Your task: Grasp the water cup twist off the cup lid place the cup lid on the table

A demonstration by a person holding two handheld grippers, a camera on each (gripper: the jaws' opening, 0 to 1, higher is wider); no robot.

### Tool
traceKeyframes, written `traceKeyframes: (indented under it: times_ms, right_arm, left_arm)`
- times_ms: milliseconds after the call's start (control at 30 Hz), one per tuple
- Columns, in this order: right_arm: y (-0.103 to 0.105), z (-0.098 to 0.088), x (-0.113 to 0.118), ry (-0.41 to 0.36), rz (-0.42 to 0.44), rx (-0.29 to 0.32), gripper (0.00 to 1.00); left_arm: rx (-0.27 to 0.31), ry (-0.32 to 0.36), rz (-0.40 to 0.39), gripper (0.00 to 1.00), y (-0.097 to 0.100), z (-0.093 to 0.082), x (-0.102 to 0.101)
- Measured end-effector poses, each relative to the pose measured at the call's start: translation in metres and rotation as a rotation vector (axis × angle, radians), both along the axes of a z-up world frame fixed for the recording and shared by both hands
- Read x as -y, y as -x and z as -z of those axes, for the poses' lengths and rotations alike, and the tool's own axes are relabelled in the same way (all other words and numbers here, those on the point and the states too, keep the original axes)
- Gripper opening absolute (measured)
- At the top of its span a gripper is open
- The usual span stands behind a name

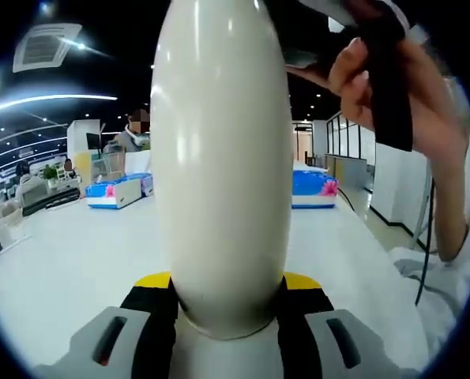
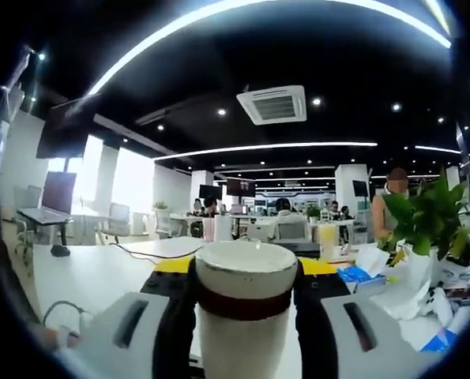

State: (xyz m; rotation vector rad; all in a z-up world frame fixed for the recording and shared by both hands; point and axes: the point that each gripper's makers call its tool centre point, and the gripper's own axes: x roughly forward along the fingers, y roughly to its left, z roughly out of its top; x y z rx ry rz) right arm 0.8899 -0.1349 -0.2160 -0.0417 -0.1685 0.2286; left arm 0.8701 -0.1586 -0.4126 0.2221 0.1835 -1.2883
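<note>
White tabletop [image 1: 69, 260] runs out ahead of both my grippers, in a big open office with dark ceilings and long strip lights.

Nearest in the left gripper view, my left gripper [image 1: 227, 312] has its jaws closed against the base of the water cup [image 1: 223, 158]. The cup is a smooth white body standing upright between the yellow-and-black jaw pads, rising past the top of the view. Up at the cup's top right, a hand [image 1: 385, 87] is wrapped around a dark handle. Further back on the table lie two blue and white packs [image 1: 120, 191], one on each side of the cup, toward the far edge. A person stands behind them.

In the right gripper view, my right gripper [image 2: 245, 296] is clamped on the cup lid [image 2: 246, 272]. The lid is a white speckled cap with a dark red band under it, and the white of the cup continues below that. A thin cable [image 2: 152, 254] trails over the table behind it. At the table's right edge are a leafy green plant [image 2: 428, 217] and a heap of white bags and papers [image 2: 400, 284]. Desks, screens and seated people fill the back of the room.
</note>
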Motion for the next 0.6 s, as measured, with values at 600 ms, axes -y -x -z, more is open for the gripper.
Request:
traceKeyframes:
  times_ms: [600]
  right_arm:
    - [0.0004,0.0007,-0.0031,-0.015,-0.141,-0.024,0.48]
  left_arm:
    - [-0.002,0.001,0.001,0.51,0.0049,0.0003,-0.0008]
